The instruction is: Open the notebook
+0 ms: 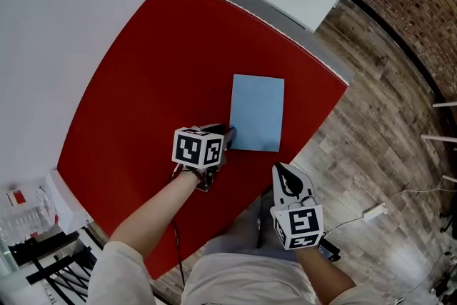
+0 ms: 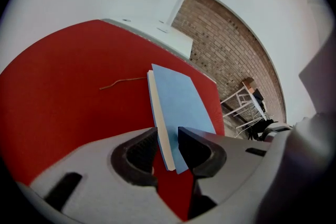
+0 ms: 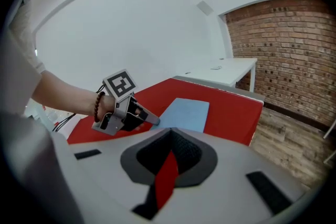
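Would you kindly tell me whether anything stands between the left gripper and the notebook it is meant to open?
Nothing visible does. The left gripper has its open jaws astride the near corner of the closed notebook, pads not pressing. Only a thin strand lies on the red table, off to the side.

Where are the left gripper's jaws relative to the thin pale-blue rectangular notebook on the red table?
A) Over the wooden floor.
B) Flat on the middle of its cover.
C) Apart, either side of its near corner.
C: the left gripper view shows the left gripper with its jaws apart and the near corner of the closed pale-blue notebook between them, on the red table.
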